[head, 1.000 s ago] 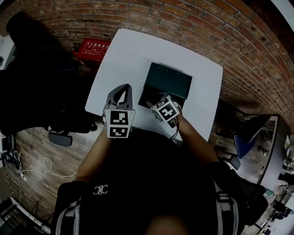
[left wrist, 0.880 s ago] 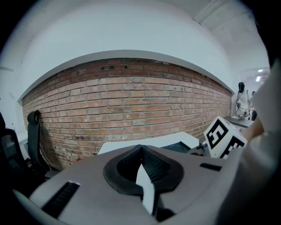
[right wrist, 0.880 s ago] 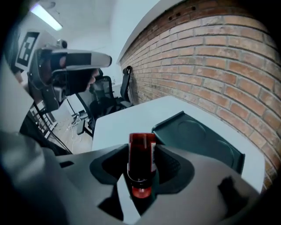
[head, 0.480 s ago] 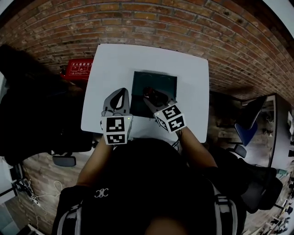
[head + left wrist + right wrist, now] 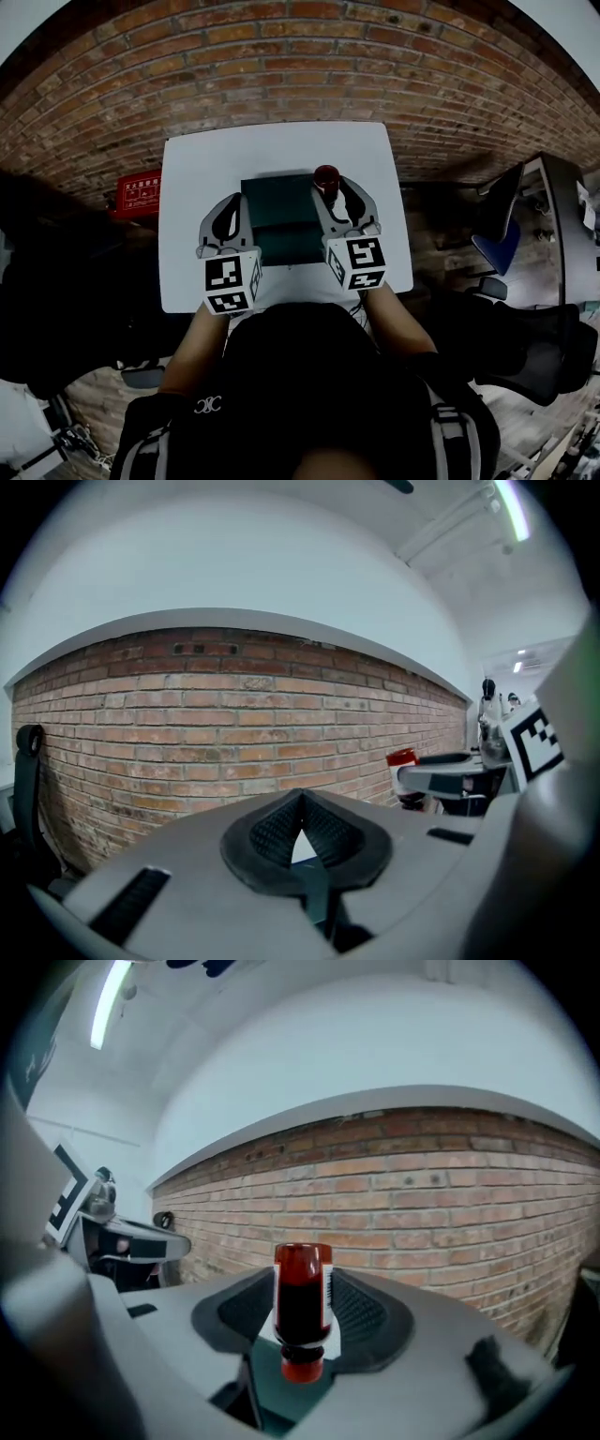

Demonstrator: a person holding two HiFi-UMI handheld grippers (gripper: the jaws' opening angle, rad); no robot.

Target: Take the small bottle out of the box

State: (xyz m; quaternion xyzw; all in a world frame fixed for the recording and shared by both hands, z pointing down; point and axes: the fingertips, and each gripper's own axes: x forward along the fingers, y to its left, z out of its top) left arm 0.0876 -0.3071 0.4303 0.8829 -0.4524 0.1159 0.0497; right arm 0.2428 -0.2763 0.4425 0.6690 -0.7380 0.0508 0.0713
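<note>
A small red bottle [image 5: 326,177] hangs upside down, cap downward, in my right gripper [image 5: 330,187], which is shut on it above the far right corner of the dark green box [image 5: 281,220]. In the right gripper view the bottle [image 5: 302,1302] stands between the two dark pads [image 5: 366,1312] of the right gripper [image 5: 302,1314]. My left gripper [image 5: 231,201] is beside the box's left edge. Its jaws are shut with nothing between them, and in the left gripper view the left gripper [image 5: 300,829] shows its pads meeting. That view also catches the bottle [image 5: 401,758] at the right.
The box lies in the middle of a white table [image 5: 197,169] that stands against a brick wall [image 5: 281,66]. A red case [image 5: 139,192] is on the floor to the left. An office chair [image 5: 497,248] stands to the right.
My right gripper has lifted the bottle up out of the box toward its far right corner. The left gripper has moved along the box's left side. The head view has shifted.
</note>
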